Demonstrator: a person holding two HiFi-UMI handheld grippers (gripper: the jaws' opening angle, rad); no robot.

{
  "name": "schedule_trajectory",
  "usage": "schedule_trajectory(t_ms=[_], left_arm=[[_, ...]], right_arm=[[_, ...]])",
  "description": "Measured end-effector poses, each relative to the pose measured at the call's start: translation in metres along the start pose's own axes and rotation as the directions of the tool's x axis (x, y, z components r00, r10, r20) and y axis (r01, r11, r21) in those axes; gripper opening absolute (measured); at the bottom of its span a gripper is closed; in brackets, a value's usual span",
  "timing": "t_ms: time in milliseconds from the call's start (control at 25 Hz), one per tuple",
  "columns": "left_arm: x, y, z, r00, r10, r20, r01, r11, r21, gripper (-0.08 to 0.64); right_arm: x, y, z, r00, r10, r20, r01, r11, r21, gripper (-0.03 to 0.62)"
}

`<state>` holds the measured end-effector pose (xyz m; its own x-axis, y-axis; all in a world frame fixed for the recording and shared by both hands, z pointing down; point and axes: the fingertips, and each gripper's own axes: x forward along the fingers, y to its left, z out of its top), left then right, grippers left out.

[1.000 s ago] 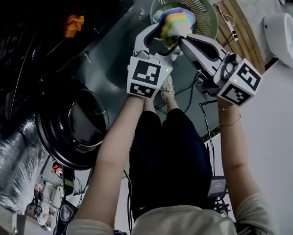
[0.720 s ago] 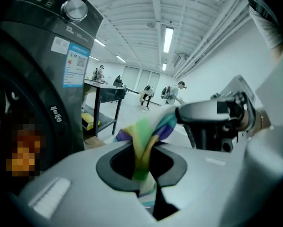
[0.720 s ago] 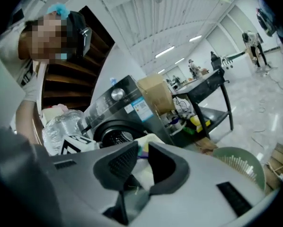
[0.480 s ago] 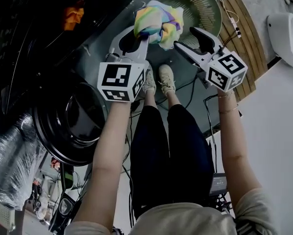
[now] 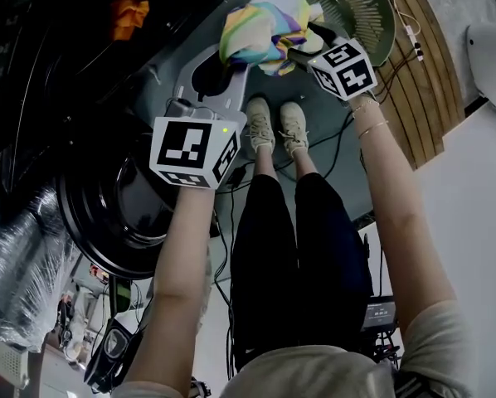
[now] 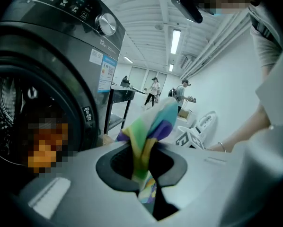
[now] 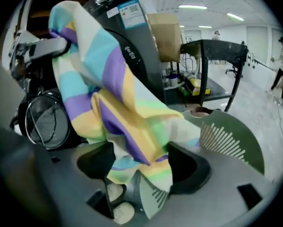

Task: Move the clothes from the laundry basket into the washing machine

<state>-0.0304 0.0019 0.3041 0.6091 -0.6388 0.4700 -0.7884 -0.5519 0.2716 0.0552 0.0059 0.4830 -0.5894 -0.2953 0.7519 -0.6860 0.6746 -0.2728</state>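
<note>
A pastel striped cloth (image 5: pixel 265 27) hangs from my left gripper (image 5: pixel 234 56), which is shut on its edge in front of the dark washing machine (image 5: pixel 82 73). In the left gripper view the cloth (image 6: pixel 155 124) rises out of the pinch of the left gripper (image 6: pixel 142 169). My right gripper (image 5: pixel 302 46) is just beside it, over the green laundry basket (image 5: pixel 360 11). Its jaws have just been opening and stand wide. The cloth (image 7: pixel 108 93) drapes loosely between them at the right gripper (image 7: pixel 137 169), not pinched. Something orange (image 5: pixel 130 19) lies in the drum.
The round washer door (image 5: pixel 119 214) stands open at the left. The person's shoes (image 5: pixel 277 123) and cables (image 5: pixel 339 139) are on the floor below the grippers. A wooden slat board (image 5: pixel 418 73) lies right of the basket. Silver foil ducting (image 5: pixel 20 264) sits at the lower left.
The right gripper let go of the cloth, opened and dropped toward the basket. The left gripper closed on the cloth and carried it left, away from the basket.
</note>
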Motion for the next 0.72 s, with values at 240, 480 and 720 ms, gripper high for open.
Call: schedule_trajectory(t_ms=[240, 480, 720], left_arm=[[-0.002, 0.016, -0.018, 0.998, 0.066, -0.024, -0.066, 0.998, 0.006, 0.044], [0.003, 0.026, -0.037, 0.994, 0.085, -0.066, -0.080, 0.994, 0.069, 0.045], [0.023, -0.005, -0.042, 0.996, -0.063, -0.062, 0.062, 0.998, -0.015, 0.150]], right_arm=[[0.001, -0.016, 0.009, 0.988, -0.023, 0.152, -0.020, 0.961, 0.274, 0.037], [-0.056, -0.010, 0.058, 0.929, -0.029, 0.370, -0.107, 0.934, 0.340, 0.029], [-0.111, 0.031, 0.121, 0.867, 0.058, 0.495, -0.197, 0.952, 0.233, 0.028]])
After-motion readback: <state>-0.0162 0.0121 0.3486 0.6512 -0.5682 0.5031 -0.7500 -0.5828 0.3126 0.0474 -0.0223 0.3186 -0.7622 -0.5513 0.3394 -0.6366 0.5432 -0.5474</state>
